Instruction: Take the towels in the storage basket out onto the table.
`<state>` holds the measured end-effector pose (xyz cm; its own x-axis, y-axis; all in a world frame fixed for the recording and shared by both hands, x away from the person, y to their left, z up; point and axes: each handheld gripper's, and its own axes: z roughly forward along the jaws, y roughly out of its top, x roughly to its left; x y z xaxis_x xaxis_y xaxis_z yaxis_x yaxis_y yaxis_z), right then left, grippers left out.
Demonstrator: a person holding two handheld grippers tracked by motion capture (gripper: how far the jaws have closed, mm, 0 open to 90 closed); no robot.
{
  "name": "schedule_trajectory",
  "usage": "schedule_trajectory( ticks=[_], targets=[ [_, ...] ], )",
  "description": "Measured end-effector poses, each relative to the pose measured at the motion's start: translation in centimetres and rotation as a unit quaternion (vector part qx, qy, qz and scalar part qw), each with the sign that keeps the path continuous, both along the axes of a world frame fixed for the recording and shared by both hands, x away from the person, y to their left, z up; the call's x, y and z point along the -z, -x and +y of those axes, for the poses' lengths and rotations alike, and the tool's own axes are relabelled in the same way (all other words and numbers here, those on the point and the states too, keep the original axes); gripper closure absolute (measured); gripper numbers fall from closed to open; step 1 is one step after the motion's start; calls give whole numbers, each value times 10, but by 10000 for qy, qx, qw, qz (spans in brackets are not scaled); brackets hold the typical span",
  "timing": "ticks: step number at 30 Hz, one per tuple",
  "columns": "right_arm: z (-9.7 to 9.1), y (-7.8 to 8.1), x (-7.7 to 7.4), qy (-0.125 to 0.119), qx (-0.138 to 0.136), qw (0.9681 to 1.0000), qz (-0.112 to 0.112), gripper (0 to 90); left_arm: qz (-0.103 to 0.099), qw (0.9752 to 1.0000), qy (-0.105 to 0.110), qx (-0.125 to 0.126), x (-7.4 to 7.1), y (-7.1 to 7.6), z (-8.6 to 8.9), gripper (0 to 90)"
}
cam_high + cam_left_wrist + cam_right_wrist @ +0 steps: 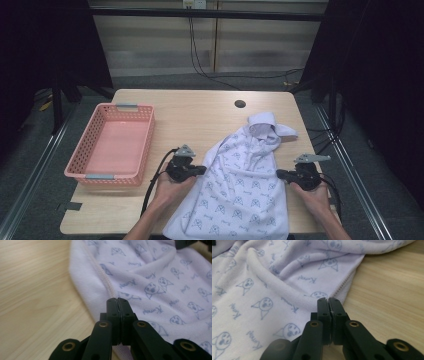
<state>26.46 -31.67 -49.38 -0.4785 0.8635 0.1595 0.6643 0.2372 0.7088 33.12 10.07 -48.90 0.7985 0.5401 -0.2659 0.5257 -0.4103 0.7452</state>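
A pale wooden table [200, 115] stands in a dim room with dark curtains at both sides and cables trailing down the back wall. Taking the shirt as landmark: well to its left, near the table's left edge, sits a pink plastic basket [145, 145] with nothing in it. Just at the shirt's left edge lies the left gripper [202, 170], held in a hand from the near side; in the left gripper view its jaws are pressed together at the seamed edge, and whether cloth is caught between them cannot be told. The shirt [240, 185] itself, pale lilac with small blue printed figures, lies rumpled on the table's right half, collar toward the far side, hem hanging over the near edge. At its right edge the right gripper [280, 174] rests, jaws likewise pressed together at the hem. Beyond the collar, a dark round hole [240, 104] marks the tabletop.
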Motion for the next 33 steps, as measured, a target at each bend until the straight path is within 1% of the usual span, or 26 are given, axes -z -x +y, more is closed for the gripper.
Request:
schedule_trajectory(
  ticks=[1,2,3,4,5,6,8,10,12,13,14,15,16,17,18,19,20,21,23,24,25,26,27,29,31,33],
  targets=[
    [-2,2,-3,-7,33,10000,-21,886,-66,9999,48,-79,-2,2,7,891],
    [-4,4,-6,-33,65,10000,-60,888,-77,9999,79,-79,-4,3,12,891],
    [-6,7,-9,-42,69,9999,-110,888,-69,9998,107,-166,-5,6,20,892],
    [-9,10,-12,-79,79,9998,-167,888,-45,9994,192,-298,-6,9,28,892],
    [-11,14,-14,-135,106,9996,-202,888,6,9991,243,-346,-7,12,37,893],
    [-13,18,-16,-186,120,9995,-219,888,6,9991,190,-380,-7,16,43,893],
    [-15,27,-16,-159,67,9996,-204,888,-12,9995,-9,-326,-7,26,54,894],
    [-14,36,-15,-112,-53,9998,-148,887,50,9997,15,-239,-8,40,64,894],
    [-10,45,-15,-112,-167,9997,-125,886,71,9996,17,-260,-13,58,74,894],
    [-9,49,-16,-124,-249,9995,-129,884,71,9996,17,-260,-13,58,74,893],
    [-6,55,-18,-143,-328,9993,-141,883,145,9998,80,-143,-17,78,80,893],
    [-5,58,-20,-164,-361,9991,-154,884,148,9998,93,-94,-17,88,82,893],
    [-2,62,-21,-165,-415,9989,-157,883,109,9999,21,-24,-16,96,83,893],
    [-1,67,-21,-147,-491,9986,-142,880,65,10000,9,46,-20,99,83,892],
    [1,71,-21,-141,-524,9985,-119,873,154,9997,150,86,-23,100,83,891],
    [2,76,-21,-120,-589,9981,-100,852,171,9995,221,120,-24,100,83,885],
    [2,79,-20,-94,-604,9981,-91,823,116,9996,210,128,-25,100,82,846],
    [1,82,-20,-44,-596,9981,-125,800,149,9995,256,51,-24,96,80,797],
    [-2,83,-21,-160,-444,9988,-150,728,188,9993,325,45,-22,89,73,749],
    [-4,81,-22,-182,-396,9989,-196,709,151,9993,337,32,-20,84,67,718],
    [-4,79,-23,-157,-331,9991,-222,689,187,9992,364,19,-19,78,60,681],
    [-5,75,-23,-180,-287,9992,-224,658,188,9992,340,41,-19,71,53,655],
    [-4,71,-22,-232,-250,9992,-205,650,181,9994,285,57,-20,66,44,640],
    [-1,63,-21,-191,-228,9992,-252,645,91,9996,200,170,-21,53,24,604],
    [3,53,-21,-196,-277,9991,-272,637,94,9995,219,195,-19,37,6,578],
    [9,43,-20,-100,-261,9992,-302,621,141,9996,210,142,-15,20,-11,555]
  ],
)
